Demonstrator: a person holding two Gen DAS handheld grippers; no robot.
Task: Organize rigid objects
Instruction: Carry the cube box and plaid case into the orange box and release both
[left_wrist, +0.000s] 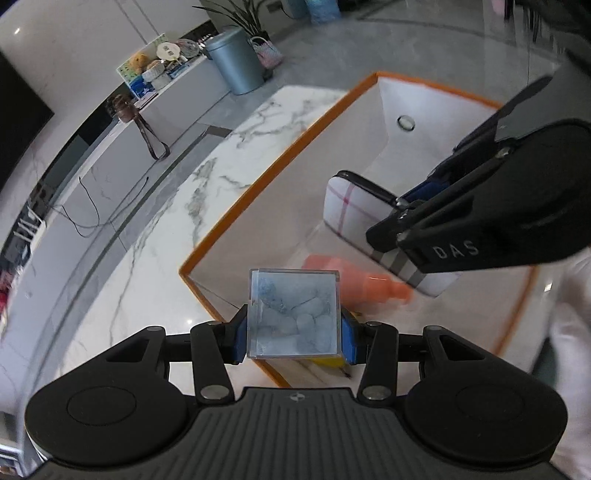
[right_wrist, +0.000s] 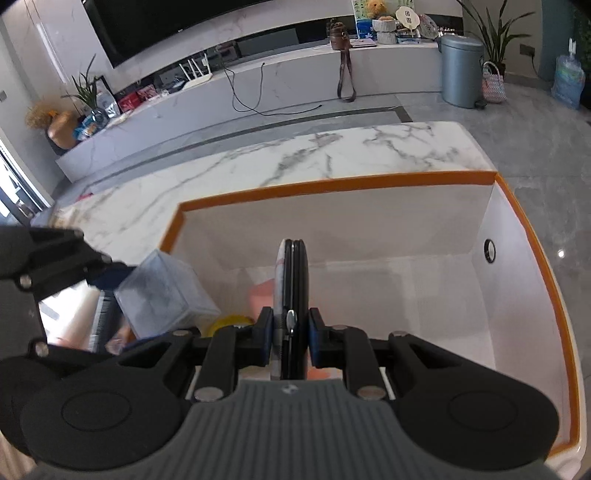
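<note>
the left gripper clamps a clear, square plastic box with pale blue contents over the near rim of the orange-edged white bin. the right gripper – angled down into the bin – pinches a flat plaid case edge-on, above a blurred orange-pink bottle – all on a glossy marble table.

Orange-rimmed white box; plaid-patterned case; pink bottle

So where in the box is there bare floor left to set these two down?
Inside the orange-rimmed box, the floor toward the wall with the round hole is bare. It is crowded at the opposite end: pink bottle and a yellow object lie there.
</note>
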